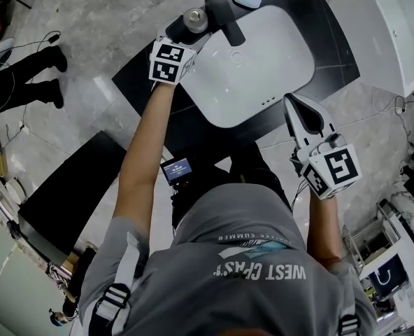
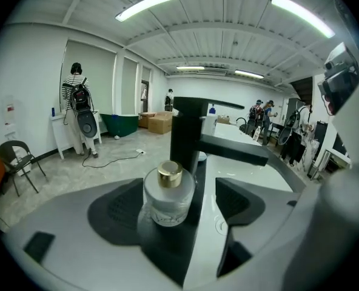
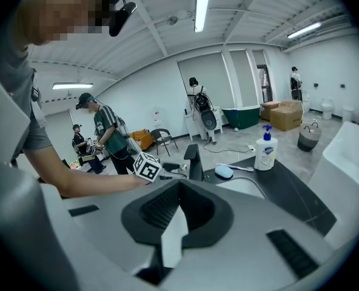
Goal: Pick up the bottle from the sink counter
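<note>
Left gripper (image 2: pixel 181 206) fingers released, with the gold-capped glass bottle (image 2: pixel 168 197) standing between them and the black faucet (image 2: pixel 188 132) just beyond. Right gripper (image 3: pixel 178 214) fingers clenched, nothing between.

Faucet (image 2: pixel 188 132) apparently crowds bottle (image 2: pixel 167 196) behind.

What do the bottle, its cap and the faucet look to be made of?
Bottle: probably frosted glass, translucent and matte; frosted plastic is possible.
Cap: shiny gold, so metal or metallised plastic.
Faucet: matte black with no glare, likely coated metal.
</note>
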{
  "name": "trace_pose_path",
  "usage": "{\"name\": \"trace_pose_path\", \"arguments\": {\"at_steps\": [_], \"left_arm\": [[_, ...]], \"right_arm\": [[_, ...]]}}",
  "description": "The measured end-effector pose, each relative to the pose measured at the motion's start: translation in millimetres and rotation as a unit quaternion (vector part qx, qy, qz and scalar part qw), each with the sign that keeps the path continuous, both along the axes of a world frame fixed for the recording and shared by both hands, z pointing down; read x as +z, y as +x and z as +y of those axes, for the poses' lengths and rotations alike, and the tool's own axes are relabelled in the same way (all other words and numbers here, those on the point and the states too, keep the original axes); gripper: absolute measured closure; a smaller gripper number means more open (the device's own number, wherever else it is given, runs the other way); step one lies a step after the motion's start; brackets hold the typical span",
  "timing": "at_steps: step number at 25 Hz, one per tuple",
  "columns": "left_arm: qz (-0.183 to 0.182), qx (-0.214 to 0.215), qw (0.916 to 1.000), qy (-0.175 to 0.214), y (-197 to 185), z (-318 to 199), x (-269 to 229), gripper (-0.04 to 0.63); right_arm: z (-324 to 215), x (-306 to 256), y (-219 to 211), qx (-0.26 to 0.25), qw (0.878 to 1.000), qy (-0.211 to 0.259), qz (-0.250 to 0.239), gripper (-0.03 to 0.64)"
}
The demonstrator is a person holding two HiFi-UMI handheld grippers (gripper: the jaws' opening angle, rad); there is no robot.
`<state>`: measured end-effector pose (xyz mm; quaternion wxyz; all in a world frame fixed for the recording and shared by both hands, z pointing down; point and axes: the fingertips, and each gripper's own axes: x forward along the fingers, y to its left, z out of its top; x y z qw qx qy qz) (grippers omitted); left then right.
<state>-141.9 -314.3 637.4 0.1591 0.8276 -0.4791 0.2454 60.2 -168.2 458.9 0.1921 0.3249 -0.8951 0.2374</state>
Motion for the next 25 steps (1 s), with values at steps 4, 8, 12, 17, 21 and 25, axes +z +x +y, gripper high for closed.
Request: {"name": "trace_pose_path", "arguments": {"at_steps": [4, 8, 12, 17, 21, 25], "left_arm": [[-0.012, -0.006, 0.9998, 0.015, -13.1, -2.6, -3.2, 0.219], [-0.015, -0.011, 0.9994, 0.029, -17.8, -4.9, 3.7, 0.209], [-0.022, -0.009, 0.999, 0.037, -18.6, -11.6, 13.1, 0.206], [-0.034, -0.009, 0.9988, 0.034, -25.3, -21.5, 22.9, 0.204], [-0.034, 0.013, 0.9981, 0.049, -19.7, -28.1, 24.1, 0.204], [-0.018, 0.034, 0.9973, 0.063, -11.9, -34.5, 19.6, 0.204]], "right_arm": [[1.5, -4.2, -9.8, -0.004, 1.0, -0.002, 0.0, 0.615], [3.3, 1.1, -13.6, -0.007, 1.0, -0.007, 0.002, 0.615], [3.6, 7.9, -12.2, -0.008, 1.0, -0.013, 0.005, 0.615], [2.2, 9.2, -11.0, -0.007, 1.0, -0.021, 0.008, 0.615], [1.7, 12.6, -7.6, -0.005, 1.0, -0.027, 0.011, 0.615], [0.9, 15.8, -5.5, -0.003, 0.999, -0.03, 0.013, 0.615]]}}
